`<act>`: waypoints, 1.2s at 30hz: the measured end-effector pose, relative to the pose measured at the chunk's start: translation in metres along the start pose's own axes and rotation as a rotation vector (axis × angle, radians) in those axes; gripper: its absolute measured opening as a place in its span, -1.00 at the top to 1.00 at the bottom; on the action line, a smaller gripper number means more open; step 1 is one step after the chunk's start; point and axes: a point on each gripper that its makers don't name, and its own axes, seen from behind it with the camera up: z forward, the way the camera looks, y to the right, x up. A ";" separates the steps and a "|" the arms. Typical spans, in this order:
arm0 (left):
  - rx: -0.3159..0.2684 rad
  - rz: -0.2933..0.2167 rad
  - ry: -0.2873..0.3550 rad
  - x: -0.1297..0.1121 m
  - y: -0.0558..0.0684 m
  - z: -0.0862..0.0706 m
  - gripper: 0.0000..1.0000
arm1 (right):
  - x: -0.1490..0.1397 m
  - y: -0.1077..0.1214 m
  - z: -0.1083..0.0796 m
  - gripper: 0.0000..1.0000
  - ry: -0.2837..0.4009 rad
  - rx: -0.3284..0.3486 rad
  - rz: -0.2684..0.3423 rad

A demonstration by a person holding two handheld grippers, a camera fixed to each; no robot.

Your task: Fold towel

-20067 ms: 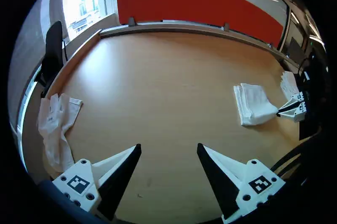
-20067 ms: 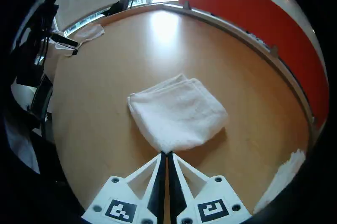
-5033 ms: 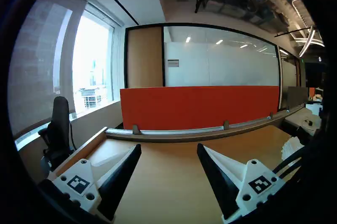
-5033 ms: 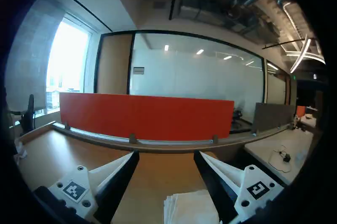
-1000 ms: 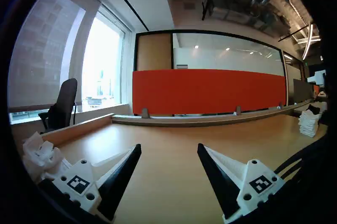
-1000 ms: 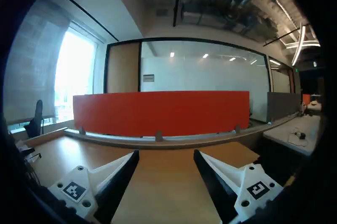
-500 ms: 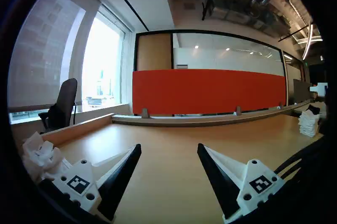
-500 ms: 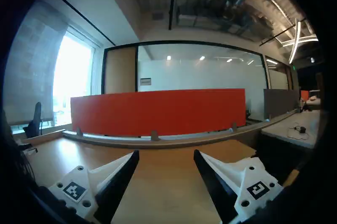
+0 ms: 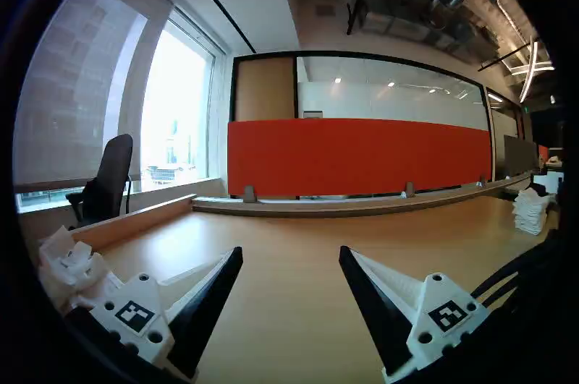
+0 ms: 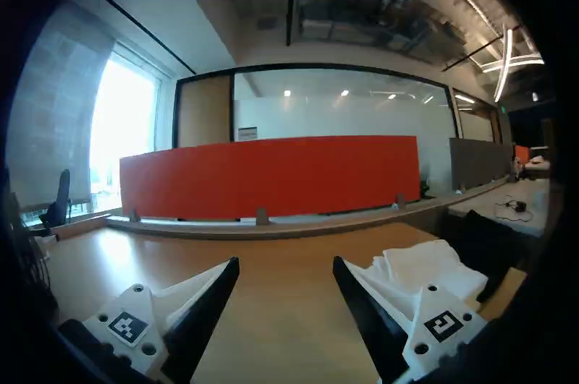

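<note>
In the left gripper view, my left gripper (image 9: 289, 257) stands open low over the wooden desk (image 9: 289, 239), nothing between its fingers. A crumpled white towel (image 9: 69, 268) lies at the desk's left edge, beside the left finger. A stack of folded white towels (image 9: 530, 210) sits at the far right. In the right gripper view, my right gripper (image 10: 284, 268) is open and empty just above the desk (image 10: 275, 290). The folded white towels (image 10: 430, 265) lie just behind its right finger.
A red divider panel (image 9: 358, 158) runs along the desk's far edge. A black office chair (image 9: 105, 185) stands by the window at the left. A second desk (image 10: 506, 210) with cables lies to the right.
The right gripper has lowered and turned, so the folded towels now come into its view at the right. The left gripper has barely moved.
</note>
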 end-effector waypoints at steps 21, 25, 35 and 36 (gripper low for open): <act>0.000 0.000 0.000 -0.001 0.000 0.000 -0.99 | -0.020 -0.008 -0.002 -1.00 -0.010 0.009 -0.041; 0.000 0.000 0.000 -0.001 0.000 0.000 -0.99 | -0.024 -0.005 -0.004 -1.00 -0.011 0.003 -0.036; 0.000 0.000 0.000 -0.001 0.000 0.000 -0.99 | -0.027 -0.008 -0.007 -1.00 -0.005 0.021 -0.047; 0.000 0.000 0.000 -0.001 0.000 0.000 -0.99 | -0.027 -0.008 -0.007 -1.00 -0.005 0.021 -0.050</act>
